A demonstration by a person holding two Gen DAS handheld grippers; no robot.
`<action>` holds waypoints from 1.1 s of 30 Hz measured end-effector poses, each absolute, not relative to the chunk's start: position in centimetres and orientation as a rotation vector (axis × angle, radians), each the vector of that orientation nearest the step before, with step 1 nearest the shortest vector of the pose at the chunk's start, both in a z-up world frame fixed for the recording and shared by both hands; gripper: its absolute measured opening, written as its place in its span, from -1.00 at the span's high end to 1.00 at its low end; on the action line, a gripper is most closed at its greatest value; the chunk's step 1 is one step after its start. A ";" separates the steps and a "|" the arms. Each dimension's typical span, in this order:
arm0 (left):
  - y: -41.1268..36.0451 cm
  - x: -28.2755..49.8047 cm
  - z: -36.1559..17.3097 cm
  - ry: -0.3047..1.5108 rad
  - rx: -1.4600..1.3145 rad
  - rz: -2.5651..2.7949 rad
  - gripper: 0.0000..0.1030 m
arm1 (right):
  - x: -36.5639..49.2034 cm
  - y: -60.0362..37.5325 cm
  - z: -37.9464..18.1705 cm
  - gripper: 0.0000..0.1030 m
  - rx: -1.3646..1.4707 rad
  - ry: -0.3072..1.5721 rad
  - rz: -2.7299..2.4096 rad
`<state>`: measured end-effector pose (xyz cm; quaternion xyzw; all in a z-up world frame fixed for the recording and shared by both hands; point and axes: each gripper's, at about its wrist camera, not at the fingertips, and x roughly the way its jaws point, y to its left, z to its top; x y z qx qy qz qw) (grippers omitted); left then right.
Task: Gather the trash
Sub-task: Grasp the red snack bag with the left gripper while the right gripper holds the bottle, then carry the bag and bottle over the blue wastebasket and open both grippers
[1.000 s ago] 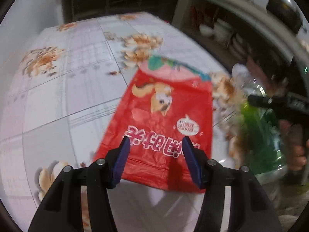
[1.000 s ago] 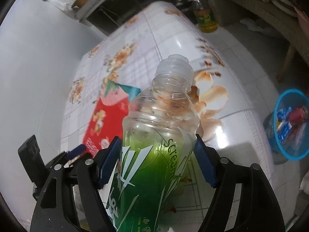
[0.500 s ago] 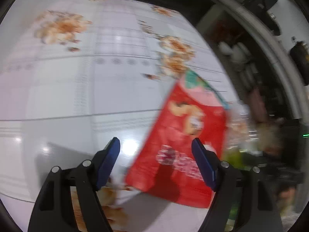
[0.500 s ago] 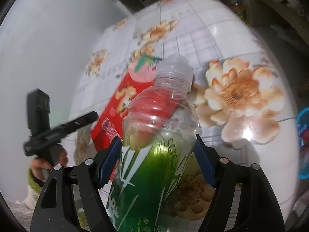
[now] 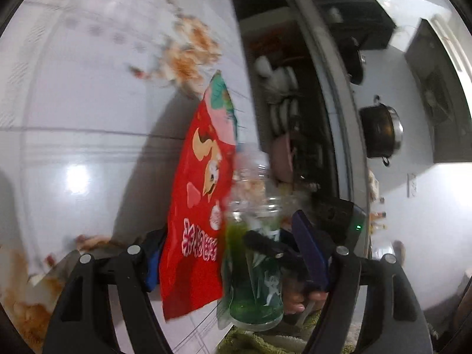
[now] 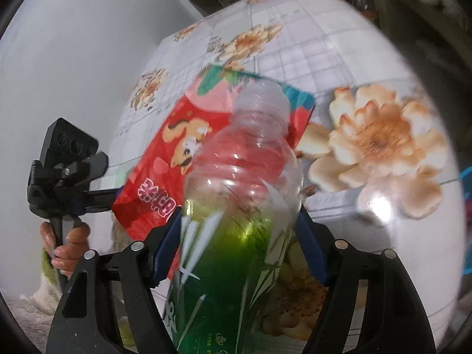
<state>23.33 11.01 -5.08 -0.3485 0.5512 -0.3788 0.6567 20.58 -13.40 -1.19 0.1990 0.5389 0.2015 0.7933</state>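
Right gripper (image 6: 239, 244): clenched on the green bottle (image 6: 236, 221), 1 blue pad on each side of its label band; the uncapped neck points away from the camera.
Left gripper (image 5: 230, 253): jaws spread wide; whether it grips the red snack bag (image 5: 197, 206) I cannot tell. From the right wrist view its finger reaches in to the bag's near left corner.
Bag position: tilted up off the tablecloth (image 5: 88, 118) in the left wrist view, with a shadow beneath it; just beside the bottle, and directly behind it in the right wrist view.
Table edges: the far edge runs along a dark opening; the right edge drops away toward shelves of white dishes (image 5: 280, 94).
Open room: bare floral cloth stretches left of the bag; a large printed flower (image 6: 380, 144) lies right of the bottle.
Count: 1 bottle, 1 bag, 2 grippers, 1 dark pot (image 5: 380, 131) on the far counter.
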 end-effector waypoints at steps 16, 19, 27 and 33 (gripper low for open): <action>5.4 20.6 -2.6 1.184 -0.330 -0.736 0.99 | 19.2 -15.0 -0.1 -0.18 0.460 1.110 0.330; 4.0 20.2 -0.8 1.148 -0.281 -0.751 1.00 | 17.6 -17.2 1.1 -0.17 0.517 1.053 0.313; -4.5 19.5 4.3 1.055 -0.140 -0.884 1.00 | 10.8 -28.8 3.5 -0.17 0.742 0.846 0.155; -14.3 18.3 5.8 1.040 -0.016 -1.021 1.00 | 3.7 -38.4 1.2 -0.17 0.889 0.751 -0.082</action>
